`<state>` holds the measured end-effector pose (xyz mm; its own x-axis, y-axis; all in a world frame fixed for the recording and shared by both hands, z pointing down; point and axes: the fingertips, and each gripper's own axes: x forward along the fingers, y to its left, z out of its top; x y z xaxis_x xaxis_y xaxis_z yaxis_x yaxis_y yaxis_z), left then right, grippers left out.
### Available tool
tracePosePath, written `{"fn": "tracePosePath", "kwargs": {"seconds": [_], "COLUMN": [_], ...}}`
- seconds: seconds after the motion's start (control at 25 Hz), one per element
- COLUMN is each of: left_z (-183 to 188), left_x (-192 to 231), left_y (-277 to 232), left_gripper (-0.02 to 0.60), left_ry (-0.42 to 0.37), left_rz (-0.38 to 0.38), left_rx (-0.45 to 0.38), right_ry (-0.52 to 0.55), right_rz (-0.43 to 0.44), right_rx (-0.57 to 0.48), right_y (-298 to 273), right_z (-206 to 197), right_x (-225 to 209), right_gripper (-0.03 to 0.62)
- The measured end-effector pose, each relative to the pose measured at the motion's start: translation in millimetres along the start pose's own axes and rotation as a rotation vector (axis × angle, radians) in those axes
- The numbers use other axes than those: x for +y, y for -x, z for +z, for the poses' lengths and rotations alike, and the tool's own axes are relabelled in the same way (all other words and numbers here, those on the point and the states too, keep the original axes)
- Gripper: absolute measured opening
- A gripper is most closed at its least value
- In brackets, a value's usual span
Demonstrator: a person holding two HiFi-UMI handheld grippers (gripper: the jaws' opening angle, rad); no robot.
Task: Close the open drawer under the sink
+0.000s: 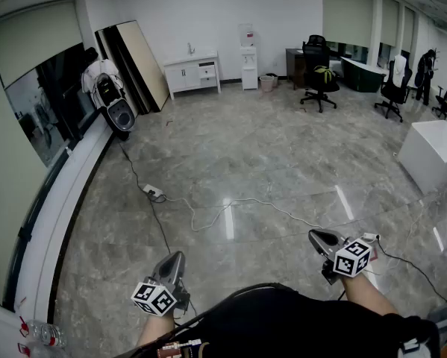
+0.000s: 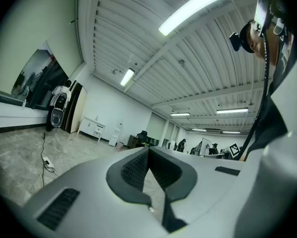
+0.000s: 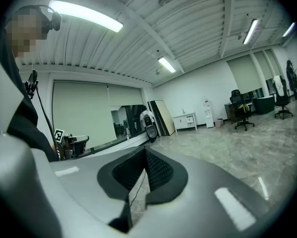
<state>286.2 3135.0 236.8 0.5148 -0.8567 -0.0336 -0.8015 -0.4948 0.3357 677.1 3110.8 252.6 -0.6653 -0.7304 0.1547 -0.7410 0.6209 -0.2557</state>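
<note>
The white sink cabinet [image 1: 192, 73] stands against the far wall, across a wide marble floor, with its drawers [image 1: 207, 71] on the right side; it is too far off to tell how far a drawer stands out. It also shows small in the left gripper view as the cabinet [image 2: 93, 128] and in the right gripper view as the cabinet [image 3: 185, 122]. My left gripper [image 1: 174, 263] and right gripper [image 1: 320, 239] are held low in front of the person, far from the cabinet. Both point forward and slightly up, jaws together, with nothing between them.
A cable with a power strip [image 1: 154, 192] snakes over the floor between me and the cabinet. A speaker [image 1: 120, 114] and leaning boards [image 1: 137, 62] stand at the left wall. A water dispenser [image 1: 248, 67], office chairs [image 1: 320, 77] and a white box [image 1: 430, 154] are to the right.
</note>
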Motion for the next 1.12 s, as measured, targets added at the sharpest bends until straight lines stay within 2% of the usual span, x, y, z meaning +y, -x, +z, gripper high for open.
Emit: {"fn": "tracePosePath", "kwargs": {"seconds": [1.12], "left_z": [-7.0], "left_x": [7.0], "left_y": [-8.2], "left_gripper": [0.000], "left_ry": [0.027], "left_rz": [-0.012], "left_rx": [0.002], "right_ry": [-0.036], "right_rz": [-0.001], "right_rx": [-0.006], "right_y": [-15.1], "right_z": [3.9], "right_x": [-7.3], "right_gripper": [0.001]}}
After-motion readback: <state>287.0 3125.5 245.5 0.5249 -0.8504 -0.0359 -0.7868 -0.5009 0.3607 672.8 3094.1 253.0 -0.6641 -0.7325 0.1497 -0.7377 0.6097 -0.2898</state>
